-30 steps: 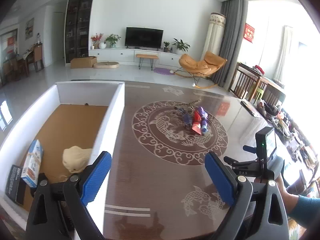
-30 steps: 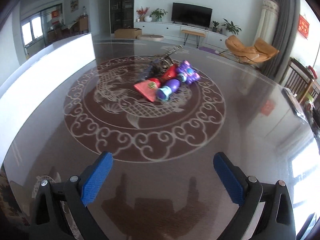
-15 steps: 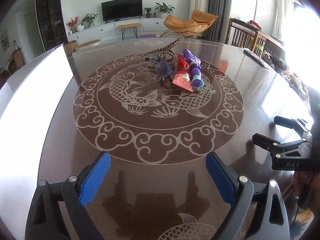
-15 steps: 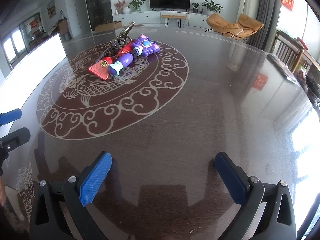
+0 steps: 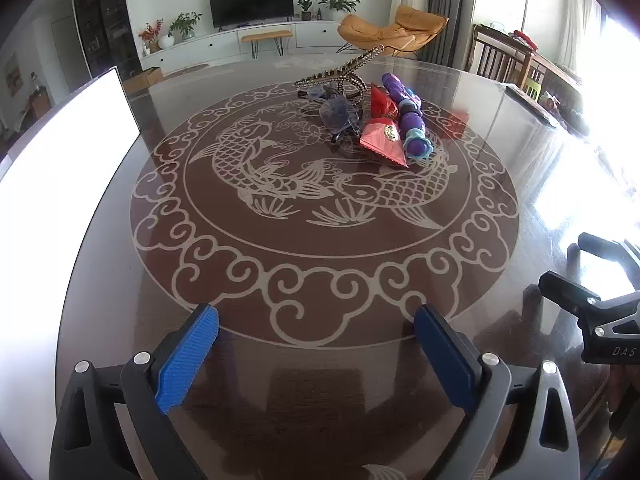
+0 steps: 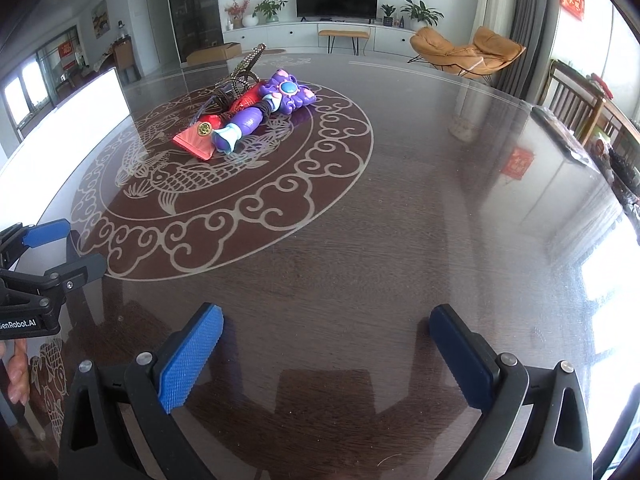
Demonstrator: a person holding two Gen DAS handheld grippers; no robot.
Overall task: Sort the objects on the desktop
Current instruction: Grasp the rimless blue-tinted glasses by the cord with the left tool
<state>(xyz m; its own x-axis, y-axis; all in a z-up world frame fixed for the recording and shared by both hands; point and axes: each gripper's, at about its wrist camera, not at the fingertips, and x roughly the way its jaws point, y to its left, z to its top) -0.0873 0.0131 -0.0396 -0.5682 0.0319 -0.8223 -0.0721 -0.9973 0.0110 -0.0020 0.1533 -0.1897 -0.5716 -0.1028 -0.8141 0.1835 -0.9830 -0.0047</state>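
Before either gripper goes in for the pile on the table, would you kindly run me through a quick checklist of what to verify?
1. Left gripper empty, jaws just opened wider: ok.
2. Right gripper open and empty: ok.
3. Path across the table to the pile is free: ok.
4. Items separable: not ok; the red packet, purple toy, glasses and beaded clip lie touching or overlapping.
5. White box in reach at the left: ok, though its inside is not visible.
6. Grippers apart from each other: ok.
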